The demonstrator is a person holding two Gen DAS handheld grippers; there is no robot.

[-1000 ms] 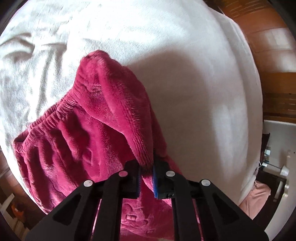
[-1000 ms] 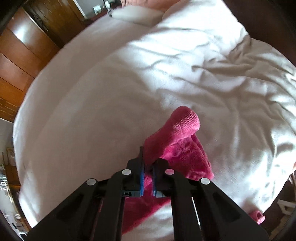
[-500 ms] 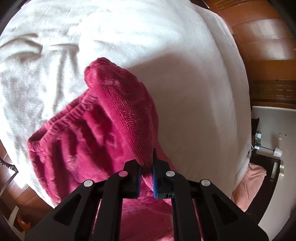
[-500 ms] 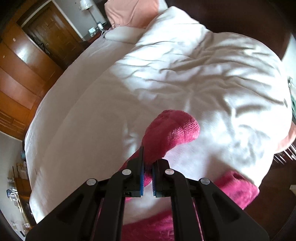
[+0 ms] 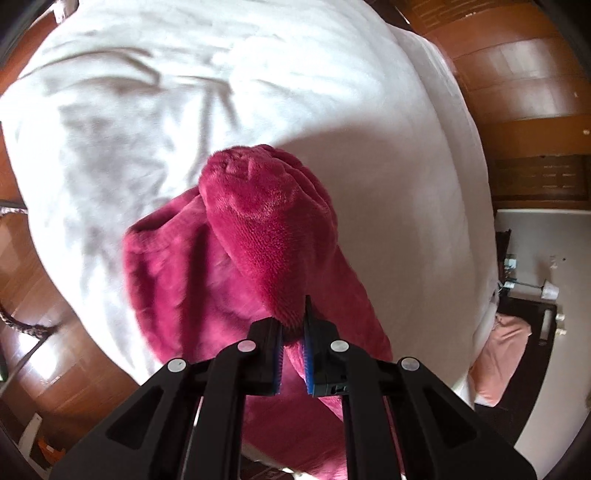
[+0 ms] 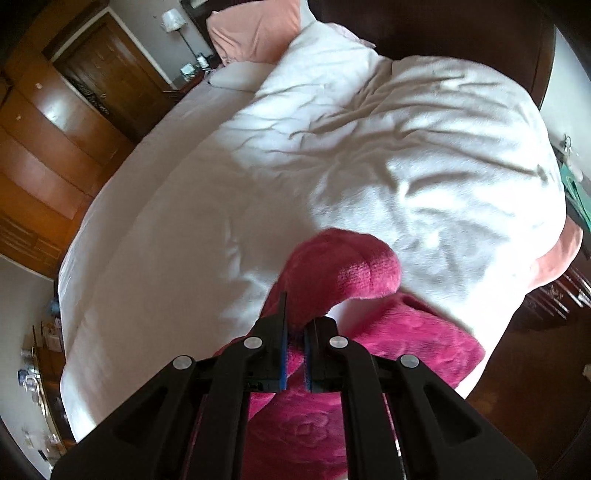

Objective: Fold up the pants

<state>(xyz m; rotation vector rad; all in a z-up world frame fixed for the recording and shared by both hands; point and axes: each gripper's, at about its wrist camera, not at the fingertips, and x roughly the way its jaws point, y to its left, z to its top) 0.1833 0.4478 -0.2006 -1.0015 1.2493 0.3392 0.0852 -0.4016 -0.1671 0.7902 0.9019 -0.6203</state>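
The pants (image 5: 258,236) are deep pink fleece and hang above a white bed (image 5: 147,110). My left gripper (image 5: 293,325) is shut on a fold of the pants; the fabric bulges out ahead of the fingers and the gathered waistband droops to the left. My right gripper (image 6: 295,325) is shut on another part of the pants (image 6: 343,269), with a rounded fold sticking out past the fingers and more fabric hanging below to the right, over the bed (image 6: 221,221).
The white duvet is rumpled at the far side. A pink pillow (image 6: 255,29) and a lamp (image 6: 171,18) stand at the head of the bed. Wooden wardrobe doors (image 6: 48,140) line the left. Wooden floor (image 5: 55,332) shows beside the bed's edge.
Both grippers have risen with the pants, lifting them well off the bed. More of the bed and room shows in both views; the waistband has drawn in under the left gripper.
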